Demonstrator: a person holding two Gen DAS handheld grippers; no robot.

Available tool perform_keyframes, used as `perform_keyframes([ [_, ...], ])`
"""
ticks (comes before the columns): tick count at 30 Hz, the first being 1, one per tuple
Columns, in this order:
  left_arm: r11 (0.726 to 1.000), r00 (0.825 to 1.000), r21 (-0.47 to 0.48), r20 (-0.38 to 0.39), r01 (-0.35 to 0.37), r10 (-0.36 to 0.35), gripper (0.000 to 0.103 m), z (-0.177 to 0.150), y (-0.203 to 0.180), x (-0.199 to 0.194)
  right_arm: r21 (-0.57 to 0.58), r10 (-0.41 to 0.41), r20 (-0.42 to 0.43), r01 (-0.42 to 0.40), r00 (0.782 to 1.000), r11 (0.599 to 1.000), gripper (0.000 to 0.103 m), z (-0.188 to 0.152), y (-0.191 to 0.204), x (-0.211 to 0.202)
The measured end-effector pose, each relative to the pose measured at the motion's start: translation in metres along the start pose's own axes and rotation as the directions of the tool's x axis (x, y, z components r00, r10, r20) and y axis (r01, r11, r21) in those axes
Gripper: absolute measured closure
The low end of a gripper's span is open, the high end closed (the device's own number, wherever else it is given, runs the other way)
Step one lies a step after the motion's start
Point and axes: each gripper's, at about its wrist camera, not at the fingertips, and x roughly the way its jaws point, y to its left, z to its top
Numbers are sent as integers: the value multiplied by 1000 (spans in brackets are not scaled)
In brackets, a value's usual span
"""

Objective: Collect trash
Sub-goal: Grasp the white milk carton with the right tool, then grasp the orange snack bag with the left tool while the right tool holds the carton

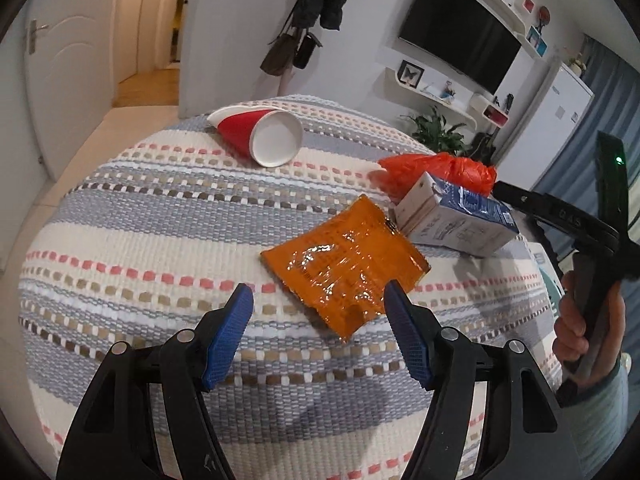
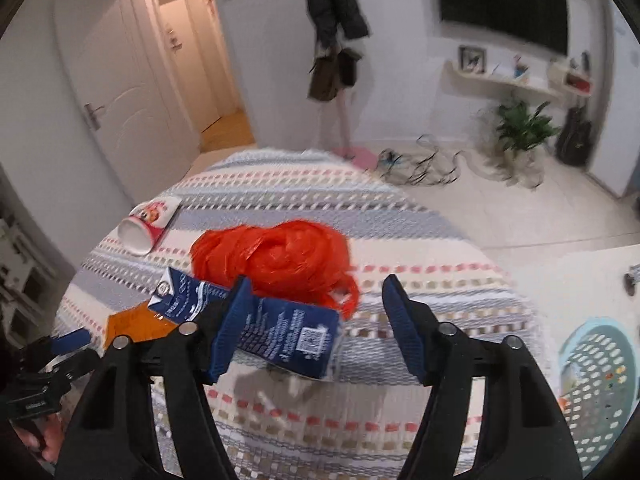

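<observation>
Orange wrapper (image 1: 346,266) beside carton (image 1: 456,216) | red bag (image 1: 440,170) behind | cup (image 1: 260,134) apart

- On the surface (image 1: 120,208), the cup (image 1: 260,136) lies on its side at upper centre of the left wrist view.
- The wrapper (image 1: 344,260) lies mid-frame, the carton (image 1: 452,216) touching its right corner.
- The bag (image 1: 436,168) sits behind the carton.
- A basket (image 2: 600,376) stands at lower right of the right wrist view.

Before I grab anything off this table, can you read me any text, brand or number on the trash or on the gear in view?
"0.4 S" (uncertain, faint raised characters): on the black frame of the right gripper.
Milk carton: blue and white print plus a square code, too small and blurred to read.
Orange wrapper: dark print lost under glare, unreadable.
Red paper cup: cartoon picture only, no legible words.
Red plastic bag: no text.
</observation>
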Motion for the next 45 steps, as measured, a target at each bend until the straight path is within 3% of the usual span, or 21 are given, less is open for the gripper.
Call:
perform_keyframes([
  [1, 1000, 1000, 2, 0, 2, -2, 38, 0, 0, -1, -1, 30, -19, -30, 999, 1000, 56, -1, -1, 2],
  [4, 1000, 1000, 3, 5, 6, -6, 38, -3, 0, -3, -38, 76, -46, -78, 996, 996, 60, -12, 8, -2],
  [10, 1000, 1000, -3, -1, 30, -30, 45, -6, 1, -4, -180, 115, -56, -123, 992, 976, 59, -47, 44, -31],
  [14, 999, 999, -12, -5, 37, -37, 48, -11, 5, -7, -225, 234, -145, -262, 961, 939, 59, -70, 70, -38],
  [17, 999, 999, -19, -6, 37, -37, 48, -14, 11, -11, -279, 241, -169, -280, 956, 919, 59, -80, 88, -41],
  [18, 999, 999, -17, -6, 36, -36, 48, -15, 13, -13, -289, 240, -160, -278, 957, 916, 56, -80, 92, -44],
  [19, 999, 999, -16, -5, 32, -32, 48, -16, 14, -14, -301, 230, -145, -264, 962, 916, 36, -78, 94, -45],
  [21, 1000, 1000, -10, -8, 27, -27, 48, -16, 16, -14, -332, 162, -97, -186, 982, 925, 9, -70, 97, -43],
  [22, 1000, 1000, -7, -11, 29, -29, 46, -16, 17, -15, -343, 146, -85, -166, 986, 924, 9, -65, 96, -39],
  [24, 999, 999, -6, -21, 39, -39, 46, -17, 18, -14, -380, 162, -137, -203, 977, 902, 9, -55, 95, -21],
  [26, 999, 999, -7, -24, 38, -38, 45, -17, 18, -14, -399, 101, -169, -162, 980, 902, 9, -47, 94, 1],
  [29, 999, 998, 11, -48, 50, -50, 27, -15, 16, -10, -391, 123, -220, -204, 968, 897, 9, -40, 94, 23],
  [31, 998, 997, 32, -63, 55, -53, 25, -12, 14, -5, -397, 137, -227, -220, 964, 891, 14, -41, 97, 26],
  [32, 998, 997, 48, -64, 49, -46, 25, -11, 12, -4, -404, 140, -223, -222, 965, 888, 20, -43, 99, 25],
  [33, 997, 997, 70, -74, 43, -38, 23, -10, 9, 0, -401, 137, -230, -222, 963, 889, 35, -45, 99, 26],
  [36, 991, 995, 128, -98, 26, -13, 20, -8, -3, 7, -379, 67, -215, -146, 974, 914, 49, -51, 95, 21],
  [39, 983, 993, 184, -115, 0, 21, 20, -9, -17, 13, -292, 62, -211, -124, 976, 948, 51, -59, 81, 6],
  [45, 954, 986, 291, -118, -75, 114, 20, -18, -48, 24, -174, 63, -168, -93, 984, 980, 51, -77, 53, -28],
])
